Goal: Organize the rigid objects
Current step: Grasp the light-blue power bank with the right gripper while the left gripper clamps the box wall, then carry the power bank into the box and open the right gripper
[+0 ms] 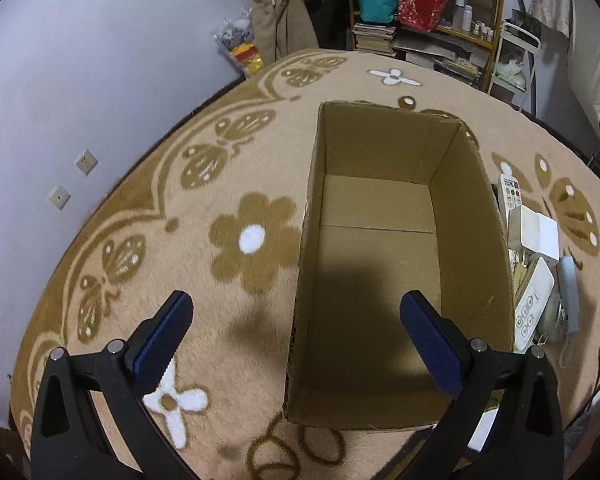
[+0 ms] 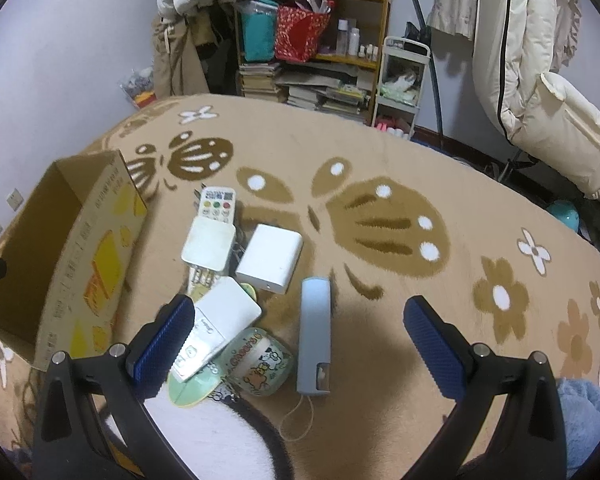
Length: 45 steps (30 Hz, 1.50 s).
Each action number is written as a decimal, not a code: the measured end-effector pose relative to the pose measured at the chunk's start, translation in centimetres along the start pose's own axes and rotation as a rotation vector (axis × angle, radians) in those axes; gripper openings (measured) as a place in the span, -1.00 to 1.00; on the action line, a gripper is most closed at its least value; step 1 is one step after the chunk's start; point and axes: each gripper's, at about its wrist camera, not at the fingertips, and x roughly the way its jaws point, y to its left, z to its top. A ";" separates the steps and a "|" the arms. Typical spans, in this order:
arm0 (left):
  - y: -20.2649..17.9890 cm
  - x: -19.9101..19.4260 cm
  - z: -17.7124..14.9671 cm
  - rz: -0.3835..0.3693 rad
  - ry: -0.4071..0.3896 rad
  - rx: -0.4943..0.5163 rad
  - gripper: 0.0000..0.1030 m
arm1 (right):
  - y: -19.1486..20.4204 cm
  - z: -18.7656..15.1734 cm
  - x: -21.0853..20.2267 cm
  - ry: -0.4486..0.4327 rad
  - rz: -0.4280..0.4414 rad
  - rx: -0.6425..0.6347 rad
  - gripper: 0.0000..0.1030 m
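Observation:
An open, empty cardboard box (image 1: 380, 280) stands on the patterned rug; it also shows at the left of the right wrist view (image 2: 80, 256). My left gripper (image 1: 296, 312) is open and empty, hovering over the box's near left wall. My right gripper (image 2: 300, 316) is open and empty above a pile of objects right of the box: a white remote (image 2: 218, 204), two white boxes (image 2: 208, 244) (image 2: 270, 258), a white flat device (image 2: 216, 328), a round cartoon tin (image 2: 260, 360) and a grey-blue case (image 2: 315, 332) between the fingers. The pile shows at the right edge of the left wrist view (image 1: 536, 248).
A beige rug with brown flowers and butterflies (image 2: 380, 220) covers the surface. A wooden shelf with books and bags (image 2: 312, 40) stands behind, with a white cart (image 2: 400, 80) and hanging coats (image 2: 532, 60). A blue fluffy item (image 2: 584, 420) lies at the lower right.

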 end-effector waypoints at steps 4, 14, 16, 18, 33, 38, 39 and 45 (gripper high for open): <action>0.6 0.6 0.1 -0.009 0.022 -0.028 0.99 | 0.3 -0.3 1.2 0.025 -0.035 -0.024 1.00; 0.4 2.1 0.0 -0.035 0.097 -0.022 0.65 | -0.2 -0.6 3.8 0.096 -0.066 -0.009 1.00; 0.4 2.6 -0.2 -0.052 0.121 -0.025 0.26 | -0.4 -0.6 4.2 0.113 -0.056 0.005 1.00; 0.5 3.2 -0.3 -0.112 0.165 -0.046 -0.17 | -0.5 -0.7 4.6 0.128 -0.044 0.019 1.00; 2.0 4.7 -0.5 -0.104 0.213 -0.126 -0.84 | -2.7 -2.1 9.5 0.248 -0.087 0.096 1.00; 2.0 4.8 -0.4 -0.088 0.213 -0.135 -0.81 | -2.6 -2.2 10.0 0.255 -0.118 0.069 0.63; 1.9 4.8 -0.4 -0.083 0.212 -0.130 -0.81 | -2.6 -2.2 10.1 0.265 -0.097 0.067 0.45; 1.6 4.7 -0.5 -0.080 0.203 -0.101 -0.83 | -1.7 -2.5 10.8 0.310 -0.013 0.049 -0.44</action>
